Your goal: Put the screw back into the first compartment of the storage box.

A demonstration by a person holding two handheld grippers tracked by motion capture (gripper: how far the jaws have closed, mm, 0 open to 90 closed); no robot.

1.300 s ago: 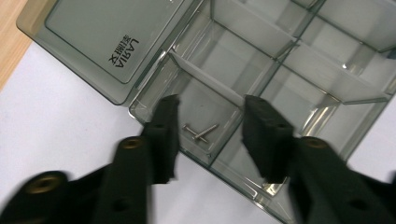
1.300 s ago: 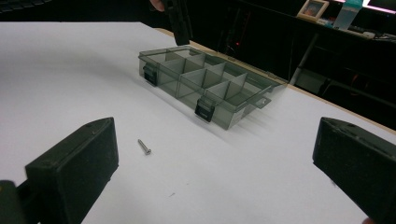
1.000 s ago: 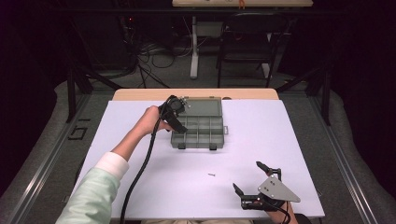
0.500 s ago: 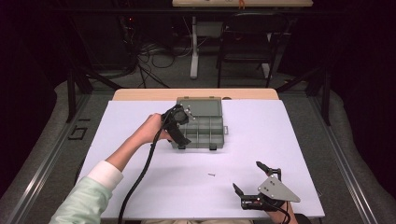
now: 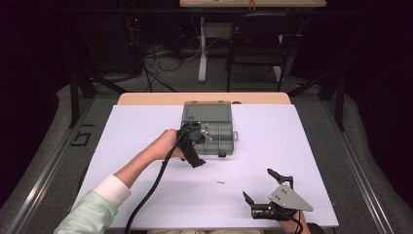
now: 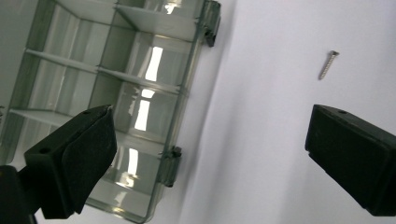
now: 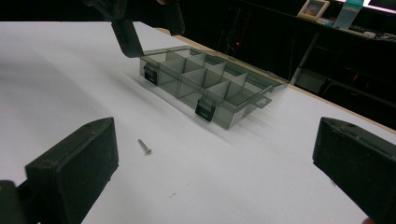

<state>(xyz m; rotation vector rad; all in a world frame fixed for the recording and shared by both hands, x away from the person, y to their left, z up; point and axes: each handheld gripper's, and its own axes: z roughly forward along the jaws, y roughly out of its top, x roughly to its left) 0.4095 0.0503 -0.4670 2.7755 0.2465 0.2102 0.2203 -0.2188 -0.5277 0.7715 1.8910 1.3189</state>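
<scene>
A clear grey compartment box [image 5: 216, 139] stands open on the white table, its lid [image 5: 206, 112] lying flat behind it. In the left gripper view its empty compartments [image 6: 121, 79] fill the left side. A small screw [image 5: 221, 183] lies loose on the table in front of the box, also visible in both gripper views [image 6: 328, 64] [image 7: 144, 146]. My left gripper [image 5: 197, 147] hovers over the box's near left corner; its jaws have just been opening and now stand wide with nothing between them [image 6: 210, 135]. My right gripper [image 5: 257, 184] rests open near the front edge, empty [image 7: 215, 158].
The white sheet [image 5: 302, 146] covers most of the table, with a wooden strip [image 5: 146, 99] at the back. The left gripper's black cable [image 5: 151, 195] trails toward the front edge. Beyond the table are a chair [image 5: 258, 44] and floor cables.
The left hand has drawn the gripper from over the box's back left part toward its near edge, and the jaws have spread wider. The right gripper has not moved.
</scene>
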